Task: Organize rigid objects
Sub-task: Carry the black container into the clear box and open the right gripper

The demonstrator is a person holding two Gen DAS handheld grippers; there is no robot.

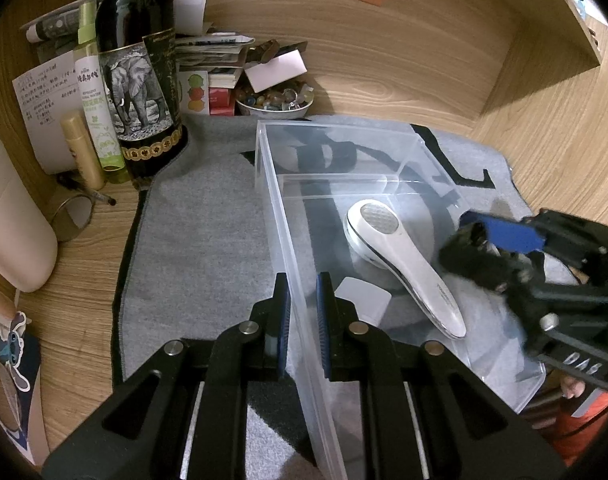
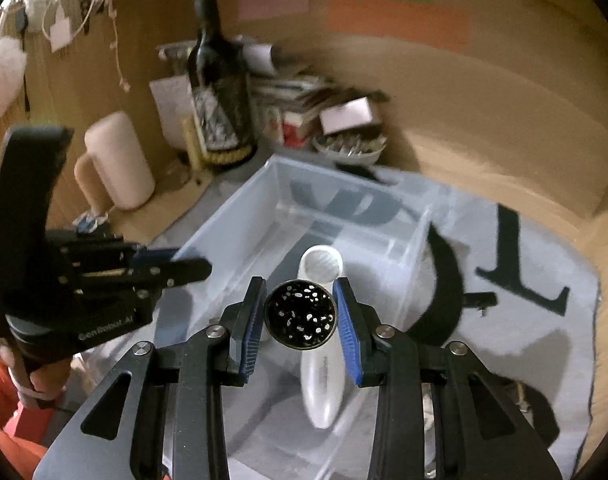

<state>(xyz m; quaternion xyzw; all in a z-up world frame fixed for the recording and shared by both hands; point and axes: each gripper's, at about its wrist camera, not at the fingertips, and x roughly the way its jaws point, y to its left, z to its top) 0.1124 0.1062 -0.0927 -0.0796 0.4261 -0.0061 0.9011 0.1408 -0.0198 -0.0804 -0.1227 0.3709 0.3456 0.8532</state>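
Observation:
A clear plastic bin (image 1: 278, 184) stands on a grey mat (image 1: 200, 224). A white handheld device (image 1: 400, 256) with a round mesh head lies inside the bin; it also shows in the right wrist view (image 2: 322, 376). My left gripper (image 1: 303, 308) straddles the bin's left wall with its jaws close on either side of it. My right gripper (image 2: 300, 316) is shut on a black round container (image 2: 300, 316) with white specks inside, held above the bin (image 2: 232, 236). In the left wrist view the right gripper (image 1: 488, 244) hovers over the bin's right side.
A dark wine bottle (image 1: 138, 68), a green spray bottle (image 1: 94, 92), a gold tube (image 1: 82, 152), papers and a bowl of beads (image 1: 274, 100) crowd the back left corner. A cream-coloured container (image 1: 12, 216) stands at left. Wooden walls enclose the desk.

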